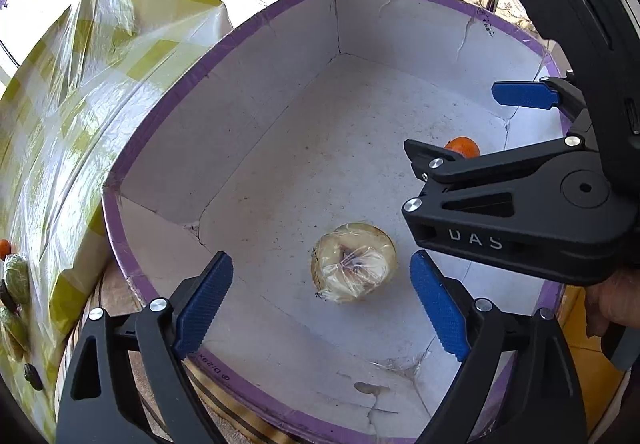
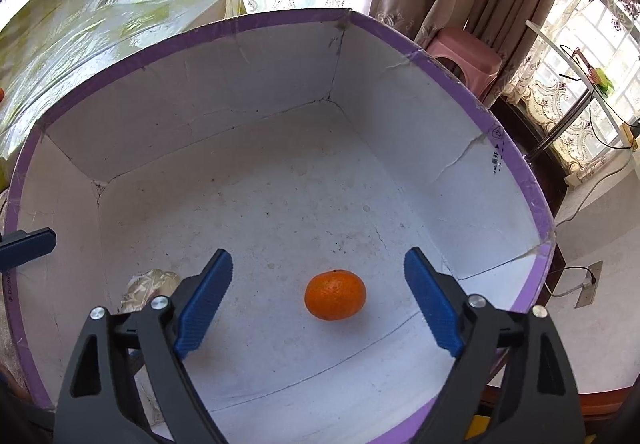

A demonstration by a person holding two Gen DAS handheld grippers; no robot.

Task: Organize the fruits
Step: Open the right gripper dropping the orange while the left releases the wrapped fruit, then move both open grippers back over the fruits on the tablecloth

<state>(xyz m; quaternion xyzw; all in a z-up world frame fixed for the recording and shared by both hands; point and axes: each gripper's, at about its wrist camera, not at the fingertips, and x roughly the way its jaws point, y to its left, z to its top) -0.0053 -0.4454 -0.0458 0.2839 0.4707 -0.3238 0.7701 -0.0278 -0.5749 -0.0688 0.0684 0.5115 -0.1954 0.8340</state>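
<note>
Right now, at your far left, the table under its green-checked plastic cloth [image 1: 60, 115] carries a few fruits at the very edge of the left wrist view: a wrapped green fruit [image 1: 17, 278] with a sliver of something orange just above it. Beside the table sits the white box with the purple rim [image 1: 168, 131], and both of your grippers hang over its open top.

Your left gripper [image 1: 322, 304] is spread wide, its blue pads holding nothing. Between and a little beyond them, on the box floor, lies the pale fruit in clear plastic wrap [image 1: 354, 262], closer to the right-hand pad but touching neither. From the right wrist camera the same wrapped fruit [image 2: 150, 286] peeks out just behind your right gripper's left finger.

Further right on the box floor rests the orange mandarin [image 2: 335, 296], well apart from the wrapped fruit and near the box wall [image 2: 460, 179]. Your right gripper [image 2: 318, 304] is also wide apart and empty, with the mandarin lying between its two pads, clear of both. In the left wrist view that gripper reaches in from the right and hides most of the mandarin [image 1: 464, 145].

Past the box's far right corner stands a pink stool [image 2: 466, 51] by the curtains.
</note>
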